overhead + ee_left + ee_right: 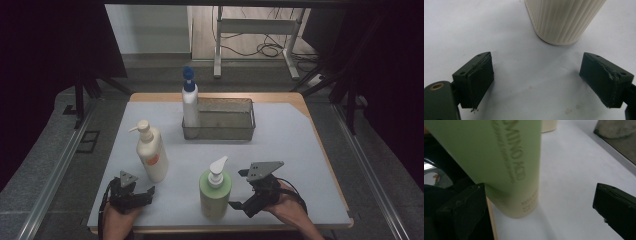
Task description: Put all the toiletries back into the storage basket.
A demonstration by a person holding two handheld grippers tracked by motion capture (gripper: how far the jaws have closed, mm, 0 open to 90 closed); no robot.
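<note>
High view: a green pump bottle (215, 194) stands near the front edge of the white table mat (295, 150), with the right gripper (243, 192) just beside it on its right, jaws spread and turned toward it. A cream pump bottle (152, 152) stands to the left, and the left gripper (150, 192) lies low at its foot, jaws parted. Farther back a metal basket (225, 120) holds a white bottle with a blue pump (189, 100) in its left end.

Left gripper view: the two black jaws stand wide apart with bare mat between them; the ribbed base of the cream bottle (564, 20) sits ahead of the gap, not touched. The ribbing is plain here.

Right gripper view: the green bottle (499, 157) fills the left half, close against the left jaw, though I cannot tell if they touch; the other jaw is well clear. Embossed lettering runs down its side.
</note>
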